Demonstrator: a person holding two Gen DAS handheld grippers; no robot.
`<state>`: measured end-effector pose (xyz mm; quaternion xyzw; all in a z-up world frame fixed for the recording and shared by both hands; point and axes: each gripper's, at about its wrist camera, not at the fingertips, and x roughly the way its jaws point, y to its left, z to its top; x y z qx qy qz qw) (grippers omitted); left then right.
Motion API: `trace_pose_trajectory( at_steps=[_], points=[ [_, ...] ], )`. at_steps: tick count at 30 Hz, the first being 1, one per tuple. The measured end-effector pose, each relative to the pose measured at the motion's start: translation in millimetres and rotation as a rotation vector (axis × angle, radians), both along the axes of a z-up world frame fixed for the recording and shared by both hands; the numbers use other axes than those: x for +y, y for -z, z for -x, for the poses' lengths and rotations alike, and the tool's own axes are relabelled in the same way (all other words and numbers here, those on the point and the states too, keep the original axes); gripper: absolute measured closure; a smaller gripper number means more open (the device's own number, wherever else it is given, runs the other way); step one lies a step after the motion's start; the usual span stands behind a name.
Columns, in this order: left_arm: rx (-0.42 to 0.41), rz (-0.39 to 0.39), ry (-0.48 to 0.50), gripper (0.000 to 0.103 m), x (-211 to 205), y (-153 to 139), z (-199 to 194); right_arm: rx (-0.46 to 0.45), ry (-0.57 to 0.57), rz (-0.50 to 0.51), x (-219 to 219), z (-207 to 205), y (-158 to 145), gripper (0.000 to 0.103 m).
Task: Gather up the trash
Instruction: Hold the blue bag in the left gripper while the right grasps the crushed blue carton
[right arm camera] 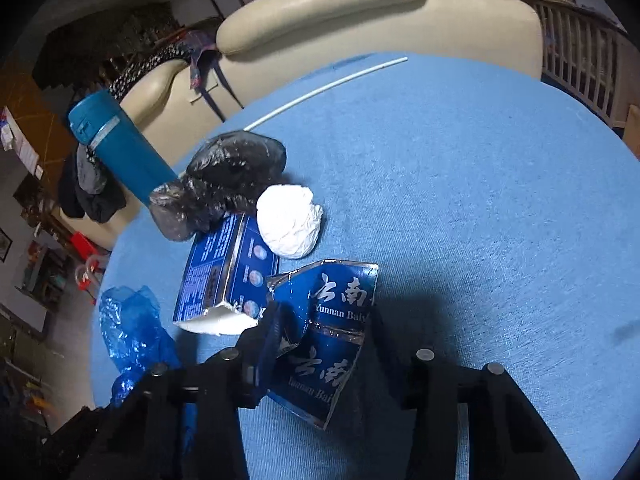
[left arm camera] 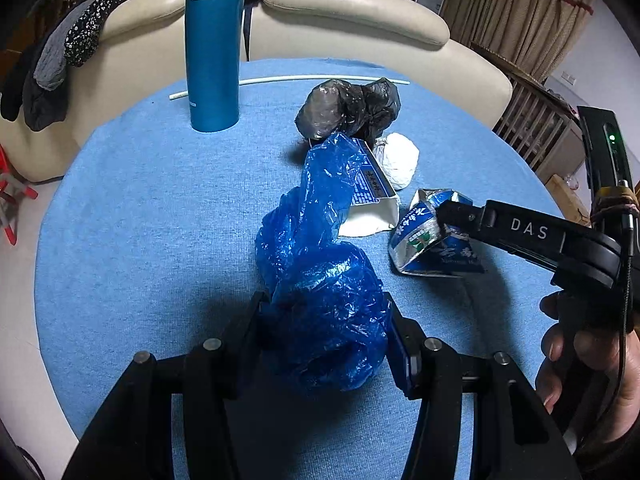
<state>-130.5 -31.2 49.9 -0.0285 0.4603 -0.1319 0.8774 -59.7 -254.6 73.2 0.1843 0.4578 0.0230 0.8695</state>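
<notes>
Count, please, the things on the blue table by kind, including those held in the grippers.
Plastic bags: 2 (blue plastic bag, black plastic bag)
Blue cartons: 2 (crushed carton, open carton)
White paper ball: 1
Teal bottle: 1
White stick: 1
Total: 7

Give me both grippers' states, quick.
Left gripper: closed on the blue plastic bag.
Right gripper: closed on the crumpled blue carton.

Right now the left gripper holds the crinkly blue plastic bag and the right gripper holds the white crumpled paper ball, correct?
Not quite. The right gripper holds the crushed blue cardboard carton, as the right wrist view shows. The white crumpled paper ball lies untouched. The left gripper does hold the crinkly blue plastic bag.
</notes>
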Motion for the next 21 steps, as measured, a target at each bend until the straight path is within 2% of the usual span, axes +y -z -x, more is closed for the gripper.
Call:
trace_pose_trajectory(
  at_steps=[1,2,3,4,7,9,12,14,16,18,21],
  points=[
    [-0.001,0.001,0.0,0.047,-0.4,-0.3,1.0,0.008,0.002,-0.007,-0.9,0.0,1.2,0.054],
    [-0.001,0.002,0.0,0.047,-0.4,-0.2,1.6,0.023,0.004,-0.015,-1.8,-0.3,4.1,0.047],
    [0.001,0.003,-0.001,0.047,0.0,0.0,2.2,0.039,0.0,-0.021,-1.7,-1.1,7.2,0.036],
    [0.001,0.004,-0.002,0.047,1.0,-0.1,2.7,0.055,-0.007,-0.024,0.2,-0.7,11.0,0.032],
    [-0.001,0.002,-0.008,0.047,5.7,-1.6,3.0,0.046,-0.023,0.011,4.1,6.1,9.4,0.03],
    [-0.008,0.001,-0.013,0.047,10.5,-3.1,3.0,0.014,-0.072,0.028,6.7,9.5,3.3,0.03],
    [-0.005,0.006,-0.022,0.047,16.7,-0.8,1.6,-0.025,-0.295,0.138,26.4,9.2,-9.8,0.03],
    [0.004,0.014,-0.031,0.047,19.6,2.5,0.4,-0.044,-0.441,0.283,47.9,10.3,-16.2,0.03],
    [0.012,0.02,-0.04,0.047,21.4,5.6,-1.0,-0.021,-0.496,0.332,60.6,6.8,-14.8,0.03],
    [0.017,0.02,-0.044,0.047,22.4,7.8,-1.6,0.043,-0.446,0.297,63.0,-2.2,-6.6,0.03],
    [0.017,0.016,-0.049,0.047,25.5,8.6,-1.9,0.054,-0.319,0.173,56.4,-14.4,-1.8,0.03]
  ],
)
